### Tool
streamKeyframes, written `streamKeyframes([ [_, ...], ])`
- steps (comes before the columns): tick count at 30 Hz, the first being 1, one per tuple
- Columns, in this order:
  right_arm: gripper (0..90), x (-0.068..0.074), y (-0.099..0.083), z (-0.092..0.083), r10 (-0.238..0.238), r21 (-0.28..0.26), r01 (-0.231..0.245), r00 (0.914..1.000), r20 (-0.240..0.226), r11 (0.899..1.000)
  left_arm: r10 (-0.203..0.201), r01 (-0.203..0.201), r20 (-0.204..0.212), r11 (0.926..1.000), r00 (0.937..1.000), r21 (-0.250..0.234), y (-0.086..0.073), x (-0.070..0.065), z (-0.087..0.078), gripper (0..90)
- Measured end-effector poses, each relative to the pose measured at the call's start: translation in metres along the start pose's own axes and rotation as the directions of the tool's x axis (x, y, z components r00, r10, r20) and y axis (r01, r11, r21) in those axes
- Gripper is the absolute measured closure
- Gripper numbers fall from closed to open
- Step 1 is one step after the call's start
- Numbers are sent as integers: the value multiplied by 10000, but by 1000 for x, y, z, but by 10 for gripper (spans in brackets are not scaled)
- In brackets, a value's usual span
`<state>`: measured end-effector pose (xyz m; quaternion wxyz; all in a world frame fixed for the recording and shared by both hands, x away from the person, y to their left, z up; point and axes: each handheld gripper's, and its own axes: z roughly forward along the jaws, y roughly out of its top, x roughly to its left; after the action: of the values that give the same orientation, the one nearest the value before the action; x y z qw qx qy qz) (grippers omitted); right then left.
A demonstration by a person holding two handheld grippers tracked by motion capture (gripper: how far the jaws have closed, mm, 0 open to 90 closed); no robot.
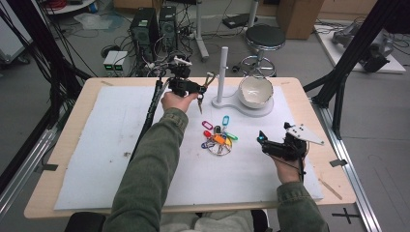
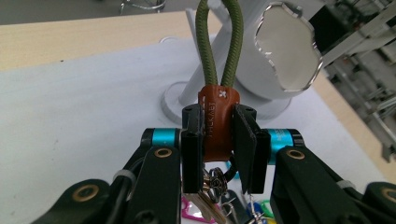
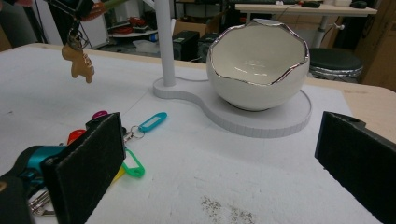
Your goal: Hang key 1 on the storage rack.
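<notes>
key tags (image 1: 218, 139) lie before the bowl (image 1: 255, 92); post (image 1: 223, 72) left.

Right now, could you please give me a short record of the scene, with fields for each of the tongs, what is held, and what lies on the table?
left tongs: shut on the keychain's brown leather tab, raised beside the white post
keychain: green cord loop points up, keys hang below the pads
right tongs: open, nothing between the pads, low over the mat
white post: upright on the white stand
bowl: eggshell-shaped, on the stand, looks empty
coloured key tags: bunched on the mat between the two hands
</notes>
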<state>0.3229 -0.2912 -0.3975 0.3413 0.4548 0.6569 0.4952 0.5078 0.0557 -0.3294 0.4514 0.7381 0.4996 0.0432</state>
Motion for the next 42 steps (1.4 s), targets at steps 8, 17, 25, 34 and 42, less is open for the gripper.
streamKeyframes([
  [8,7,0,0,1,-4,28,4,10000,-37,10000,47,-46,-57,9998,10000,180,-2,-1,7,734],
  [17,7,0,0,2,-88,62,89,9999,-54,9999,364,-353,-304,9988,9989,341,-7,-11,25,731],
  [25,24,1,0,2,-75,55,76,9999,-115,10000,655,-627,-720,9972,9953,405,-8,-12,24,703],
  [34,23,0,0,2,-57,-11,57,10000,-39,10000,999,-985,-788,9949,9919,207,-6,-16,13,398],
  [42,21,-1,0,0,72,-133,-71,9999,114,9999,817,-854,-1255,9960,9887,-243,-9,-13,2,225],
])
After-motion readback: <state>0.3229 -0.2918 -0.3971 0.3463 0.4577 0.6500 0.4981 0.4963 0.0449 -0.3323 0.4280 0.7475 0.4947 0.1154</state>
